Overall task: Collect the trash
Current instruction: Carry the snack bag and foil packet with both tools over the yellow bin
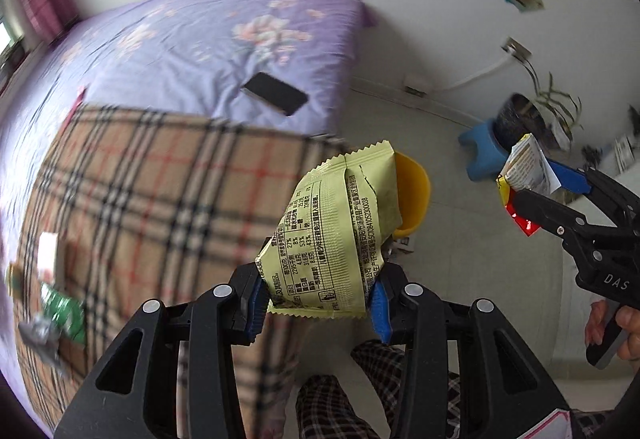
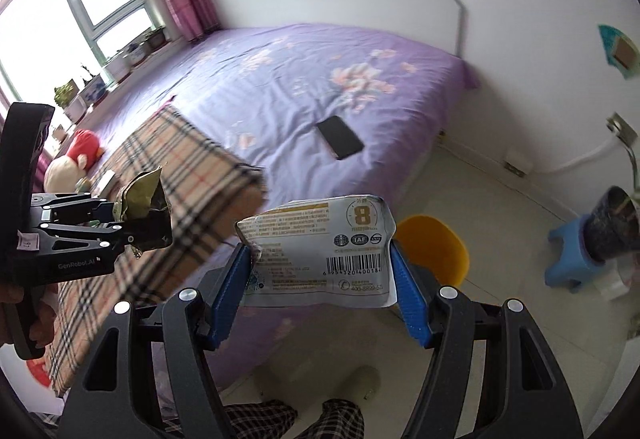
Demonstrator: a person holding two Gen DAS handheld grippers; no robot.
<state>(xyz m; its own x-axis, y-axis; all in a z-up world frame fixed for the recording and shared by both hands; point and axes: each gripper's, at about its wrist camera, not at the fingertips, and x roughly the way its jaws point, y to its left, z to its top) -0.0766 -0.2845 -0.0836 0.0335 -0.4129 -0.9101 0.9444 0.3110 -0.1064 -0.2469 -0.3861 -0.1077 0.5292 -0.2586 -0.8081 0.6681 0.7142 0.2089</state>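
My left gripper (image 1: 318,303) is shut on a pale yellow-green snack wrapper (image 1: 336,235), which stands up between the blue pads. Behind that wrapper, a yellow bin (image 1: 414,195) sits on the floor by the bed's corner. My right gripper (image 2: 316,267) is shut on a silver-white pouch (image 2: 320,239) with a barcode, held across its width. The yellow bin (image 2: 436,243) lies just beyond it. Each view shows the other gripper off to one side: the right gripper (image 1: 536,187) with its pouch (image 1: 528,167), the left gripper (image 2: 148,227) with its crumpled wrapper (image 2: 140,195).
A purple bed (image 2: 280,87) carries a plaid blanket (image 1: 140,191) and a black phone (image 1: 276,93). A green wrapper (image 1: 64,311) and other scraps lie on the blanket at left. A blue stool (image 2: 572,259) bearing a dark pot stands on the floor. The person's plaid trousers (image 1: 336,407) show below.
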